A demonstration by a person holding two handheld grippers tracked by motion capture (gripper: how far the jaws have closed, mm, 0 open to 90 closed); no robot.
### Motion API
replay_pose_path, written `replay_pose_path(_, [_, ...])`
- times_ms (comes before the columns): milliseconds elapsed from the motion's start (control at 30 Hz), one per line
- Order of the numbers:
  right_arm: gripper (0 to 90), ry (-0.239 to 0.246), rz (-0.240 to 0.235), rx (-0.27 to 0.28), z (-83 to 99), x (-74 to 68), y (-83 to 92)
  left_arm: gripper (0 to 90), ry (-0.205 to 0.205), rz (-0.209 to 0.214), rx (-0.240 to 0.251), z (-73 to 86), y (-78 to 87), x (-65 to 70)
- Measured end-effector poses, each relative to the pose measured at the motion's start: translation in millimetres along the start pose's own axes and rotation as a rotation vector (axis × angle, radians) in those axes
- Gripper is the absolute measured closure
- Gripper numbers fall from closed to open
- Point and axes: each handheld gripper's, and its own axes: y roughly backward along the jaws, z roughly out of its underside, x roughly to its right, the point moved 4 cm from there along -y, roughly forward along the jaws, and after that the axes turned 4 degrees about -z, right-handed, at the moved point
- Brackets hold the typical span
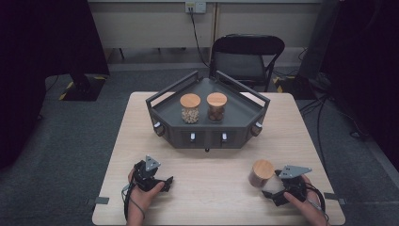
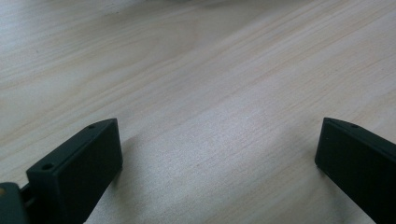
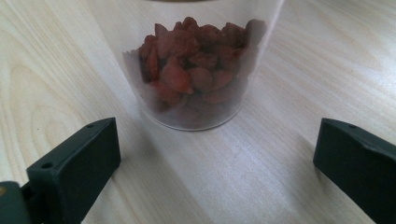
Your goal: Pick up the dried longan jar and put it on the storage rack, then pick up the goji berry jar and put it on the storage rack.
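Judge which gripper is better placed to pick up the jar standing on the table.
Right. The right gripper sits just behind the jar of red dried fruit, jaws open and aimed at it. The left gripper, also open, faces bare table far across from it.

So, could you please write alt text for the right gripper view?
A clear jar of reddish dried fruit stands upright on a pale wooden table, just beyond the right gripper. Its two black jaws stand wide apart, not touching the jar.
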Motion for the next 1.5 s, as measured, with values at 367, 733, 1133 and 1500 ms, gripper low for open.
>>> replay_pose_path(367, [0.0, -0.003, 0.002, 0.001, -0.1, -0.5, -0.2, 0.0, 0.000, 0.000, 0.000, 0.0, 0.0, 0.0])
replay_pose_path(733, [0.0, -0.003, 0.002, 0.000, -0.1, -0.5, -0.2, 0.0, 0.000, 0.000, 0.000, 0.0, 0.0, -0.1])
replay_pose_path(1133, [0.0, -0.010, 0.001, 0.003, 0.0, -0.3, -0.1, 0.0, 0.002, 0.000, 0.000, 0.0, 0.0, 0.0])
replay_pose_path(1500, [1.0, -0.048, -0.014, 0.029, 1.3, 4.0, 0.0, 0.0, 0.002, 0.000, 0.000, 0.0, 0.0, 0.0])
